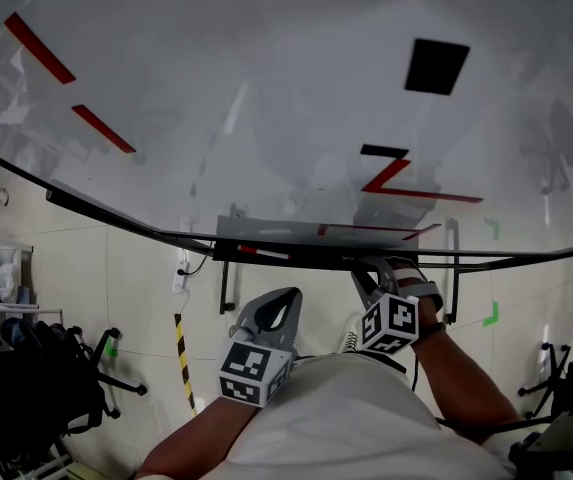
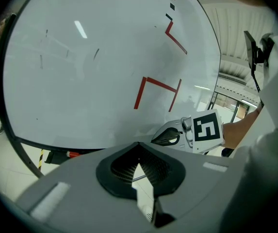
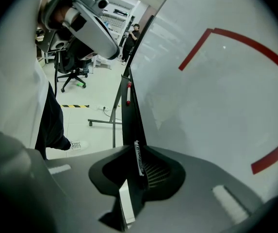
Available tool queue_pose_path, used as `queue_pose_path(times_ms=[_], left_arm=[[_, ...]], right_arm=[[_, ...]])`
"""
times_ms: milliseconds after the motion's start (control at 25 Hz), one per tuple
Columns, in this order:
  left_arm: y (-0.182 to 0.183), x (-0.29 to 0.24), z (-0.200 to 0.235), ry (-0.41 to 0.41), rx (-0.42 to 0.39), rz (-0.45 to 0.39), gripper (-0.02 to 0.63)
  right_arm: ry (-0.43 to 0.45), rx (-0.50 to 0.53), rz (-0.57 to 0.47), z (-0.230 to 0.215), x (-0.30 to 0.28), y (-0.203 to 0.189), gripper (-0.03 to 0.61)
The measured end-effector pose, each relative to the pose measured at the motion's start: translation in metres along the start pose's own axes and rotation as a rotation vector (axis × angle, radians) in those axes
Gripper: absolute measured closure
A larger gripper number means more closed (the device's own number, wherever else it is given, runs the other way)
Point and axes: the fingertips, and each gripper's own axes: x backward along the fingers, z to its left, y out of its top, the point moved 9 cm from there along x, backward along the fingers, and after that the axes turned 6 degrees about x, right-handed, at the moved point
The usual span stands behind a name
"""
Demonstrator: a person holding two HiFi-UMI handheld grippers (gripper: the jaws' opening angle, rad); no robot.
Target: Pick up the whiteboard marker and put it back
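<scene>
Our right gripper (image 1: pixel 370 271) clenches the marker (image 3: pixel 139 161) beside the whiteboard (image 1: pixel 266 88) tray (image 1: pixel 266 230).
We keep it level with the tray, probably for setting down; left gripper (image 1: pixel 288 298) hangs closed, empty.

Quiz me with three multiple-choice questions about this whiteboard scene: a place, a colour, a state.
1. The black square sits: A on the floor; B on the whiteboard; C on a chair.
2. The long strokes on the whiteboard are: A blue; B red; C green.
3. The right gripper has its jaws: A wide apart; B closed on a marker; C closed on a cup.

Answers: B, the black square is stuck high on the whiteboard; B, the strokes are plainly red; B, a thin printed marker is pinched between the jaws.
</scene>
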Motion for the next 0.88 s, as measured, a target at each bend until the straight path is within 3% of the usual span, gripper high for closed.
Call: queue_pose_path(times_ms=[320,480,600,800,880], left_arm=[[-0.003,0.003,-0.007,-0.016,-0.014,-0.002,0.598],[-0.003,0.005,-0.008,-0.028,-0.02,-0.002,0.598],[-0.001,0.005,-0.007,-0.048,-0.029,-0.003,0.598],[0.003,0.007,-0.001,-0.105,-0.058,0.002,0.598],[0.005,0.01,0.004,-0.13,-0.075,0.006,0.598]], right_arm=[[-0.019,-0.03,-0.004,0.002,0.01,-0.002,0.534],[-0.029,-0.11,-0.032,0.001,0.02,0.0,0.577],[-0.015,-0.315,-0.115,-0.005,0.031,0.0,0.577],[0.015,-0.883,-0.343,-0.013,0.056,-0.012,0.577],[-0.013,-0.997,-0.381,-0.01,0.064,-0.014,0.577]])
